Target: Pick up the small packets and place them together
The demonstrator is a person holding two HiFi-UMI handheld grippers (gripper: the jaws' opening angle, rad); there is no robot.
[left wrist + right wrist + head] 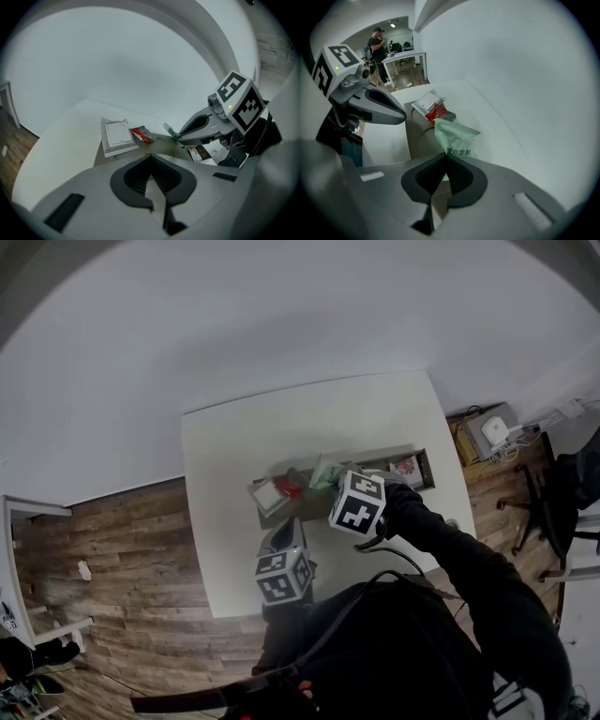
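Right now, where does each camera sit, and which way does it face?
Head view: on the person's head, looking steeply down at the table; the left gripper, right gripper and a sleeve show.
Left gripper view: rides that gripper, facing across the tray; its own shut jaws show below.
Right gripper view: rides that gripper, facing down at the green packet held in its jaws.
Shared: both gripper views show the white packet, the red packet and the other gripper.

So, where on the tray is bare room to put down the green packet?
Bare: the tray middle, between the red packet and the packet at its right end. Crowded: the left end, with the white packet.
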